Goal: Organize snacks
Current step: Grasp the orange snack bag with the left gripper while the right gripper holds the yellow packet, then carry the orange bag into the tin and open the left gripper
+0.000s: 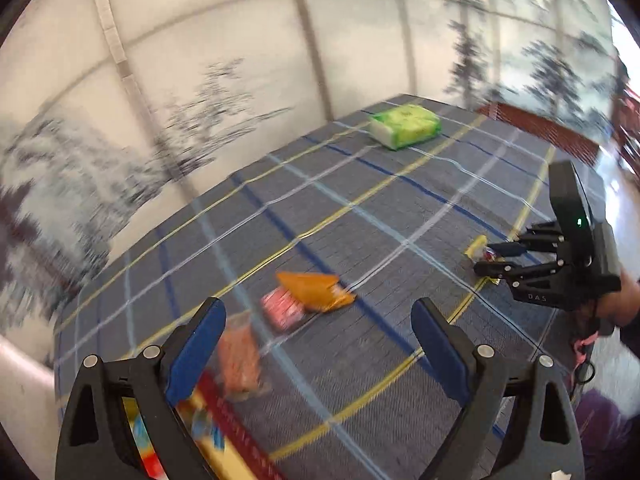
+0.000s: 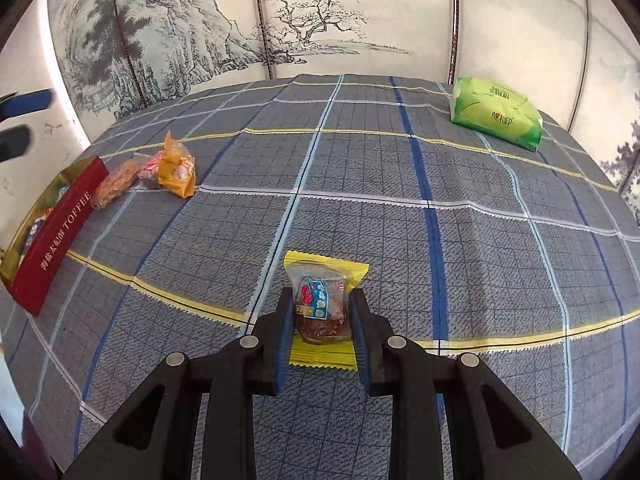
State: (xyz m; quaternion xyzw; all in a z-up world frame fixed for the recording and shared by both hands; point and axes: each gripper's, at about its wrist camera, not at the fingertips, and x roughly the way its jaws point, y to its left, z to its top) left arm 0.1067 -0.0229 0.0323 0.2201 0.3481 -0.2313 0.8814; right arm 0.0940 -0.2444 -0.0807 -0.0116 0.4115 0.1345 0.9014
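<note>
My right gripper (image 2: 322, 308) is shut on a yellow-edged snack packet (image 2: 322, 304) with a brown cake inside, low over the plaid tablecloth (image 2: 400, 220). It shows in the left wrist view (image 1: 482, 260) holding the same packet (image 1: 480, 247). My left gripper (image 1: 316, 320) is open and empty above the table's left side. Ahead of it lie an orange packet (image 1: 314, 290), a pink packet (image 1: 282, 310) and a clear packet of orange biscuits (image 1: 240, 360). A red toffee box (image 2: 56, 228) holding sweets sits at the left edge.
A green tissue pack (image 2: 496, 112) lies at the far right of the table, also in the left wrist view (image 1: 404, 126). A painted folding screen (image 2: 280, 20) stands behind the table. The table edge runs close beside the box.
</note>
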